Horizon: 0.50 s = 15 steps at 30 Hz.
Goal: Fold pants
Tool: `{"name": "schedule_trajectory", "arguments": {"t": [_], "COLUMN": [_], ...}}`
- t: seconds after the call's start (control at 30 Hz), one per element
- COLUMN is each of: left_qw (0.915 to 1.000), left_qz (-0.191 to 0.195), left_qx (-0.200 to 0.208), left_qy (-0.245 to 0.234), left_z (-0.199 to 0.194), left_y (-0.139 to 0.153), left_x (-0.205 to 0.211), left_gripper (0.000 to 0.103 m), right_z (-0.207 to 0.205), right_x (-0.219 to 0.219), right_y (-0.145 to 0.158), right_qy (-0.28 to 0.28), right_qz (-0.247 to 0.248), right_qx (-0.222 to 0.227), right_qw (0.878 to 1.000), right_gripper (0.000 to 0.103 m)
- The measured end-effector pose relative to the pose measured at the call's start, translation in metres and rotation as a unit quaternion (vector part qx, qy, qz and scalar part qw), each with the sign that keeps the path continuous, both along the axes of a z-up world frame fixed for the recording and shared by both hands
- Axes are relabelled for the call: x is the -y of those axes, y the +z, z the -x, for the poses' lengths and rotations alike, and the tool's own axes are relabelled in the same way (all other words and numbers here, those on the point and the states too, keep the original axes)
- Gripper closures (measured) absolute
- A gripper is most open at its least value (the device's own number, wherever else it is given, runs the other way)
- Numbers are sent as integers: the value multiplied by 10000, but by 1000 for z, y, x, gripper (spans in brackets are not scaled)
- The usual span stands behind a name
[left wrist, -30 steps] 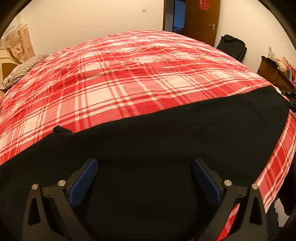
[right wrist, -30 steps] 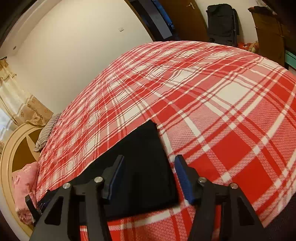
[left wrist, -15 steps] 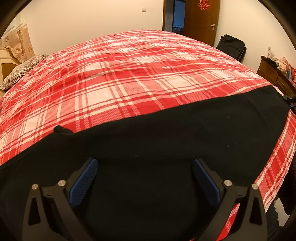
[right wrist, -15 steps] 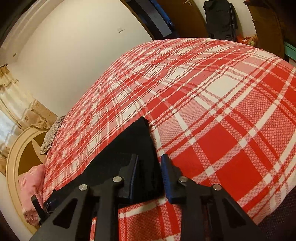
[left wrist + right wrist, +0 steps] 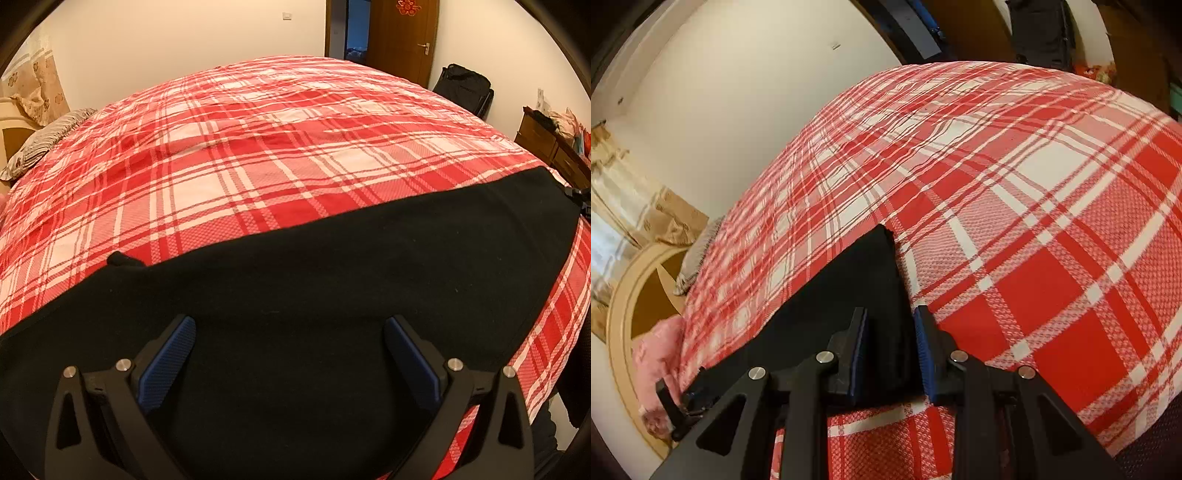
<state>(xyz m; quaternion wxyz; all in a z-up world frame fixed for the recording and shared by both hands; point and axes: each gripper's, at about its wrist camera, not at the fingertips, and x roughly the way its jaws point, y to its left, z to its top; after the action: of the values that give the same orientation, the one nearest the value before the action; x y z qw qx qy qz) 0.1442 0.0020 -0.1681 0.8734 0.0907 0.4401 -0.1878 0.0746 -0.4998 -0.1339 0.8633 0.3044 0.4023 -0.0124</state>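
Gripping black pants (image 5: 849,295), right gripper (image 5: 890,328) closed.

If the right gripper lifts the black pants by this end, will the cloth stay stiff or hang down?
The black pants lie flat and follow the plaid bedspread, so they will probably drape limply. The right gripper pinches only one end, so the rest would likely trail and drag. The long spread under the open left gripper suggests some weight.
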Motion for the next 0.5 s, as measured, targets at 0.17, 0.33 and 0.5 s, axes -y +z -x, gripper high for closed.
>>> {"name": "schedule_trajectory", "arguments": {"t": [0.17,0.33,0.5], "left_qw": [9999,9985,9975], "left_qz": [61,506,505], "left_qx": [-27,21,-58], "left_qy": [-98,-216,-493], "left_z": [2,11,18], "left_y": [6,17,18], "left_x": [4,3,13], "left_gripper": [0,0,0], "right_z": [-11,-5,5], "right_x": [-11,-30,-50], "right_y": [3,11,41], "right_qy": [181,260,178], "right_qz": [128,298,732], "right_qx": [-150,57,401], "right_qw": [9996,9992,9964], "right_gripper": [88,89,89]}}
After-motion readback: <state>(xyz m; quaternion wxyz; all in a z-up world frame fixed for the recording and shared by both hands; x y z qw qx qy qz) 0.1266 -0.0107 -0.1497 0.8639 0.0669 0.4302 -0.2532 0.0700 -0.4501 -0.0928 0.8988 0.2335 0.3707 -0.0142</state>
